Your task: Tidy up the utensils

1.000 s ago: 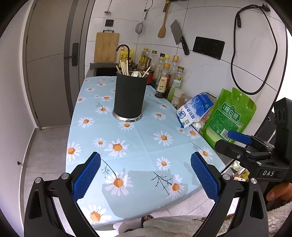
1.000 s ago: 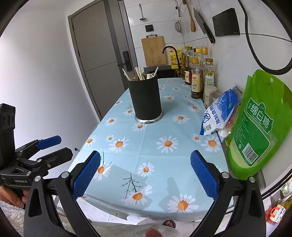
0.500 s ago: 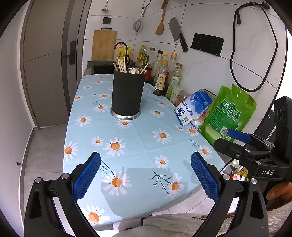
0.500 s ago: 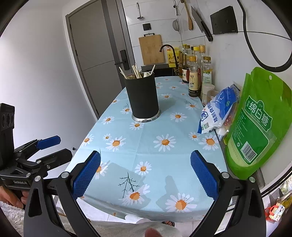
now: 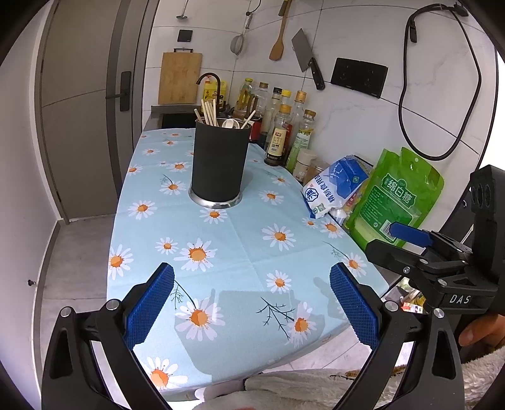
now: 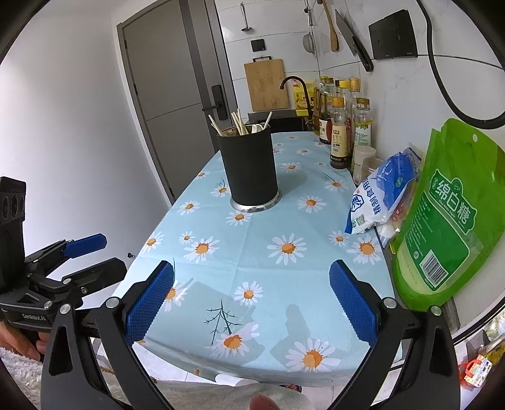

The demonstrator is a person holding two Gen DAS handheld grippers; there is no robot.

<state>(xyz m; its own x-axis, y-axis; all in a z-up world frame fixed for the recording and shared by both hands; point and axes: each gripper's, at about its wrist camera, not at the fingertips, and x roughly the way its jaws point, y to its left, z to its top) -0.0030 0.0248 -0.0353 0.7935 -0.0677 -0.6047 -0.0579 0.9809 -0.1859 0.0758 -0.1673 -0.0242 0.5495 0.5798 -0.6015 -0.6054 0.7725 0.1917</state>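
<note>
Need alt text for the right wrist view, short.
The open right gripper hovers empty over the near edge of a daisy-print tablecloth; farther back a black utensil holder stands upright with chopsticks inside. Bottles and a green bag line the right wall.

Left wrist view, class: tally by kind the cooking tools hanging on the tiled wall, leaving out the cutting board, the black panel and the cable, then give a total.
Ladle: 1
Strainer: 1
Wooden spatula: 1
Cleaver: 1
Total: 4
</note>
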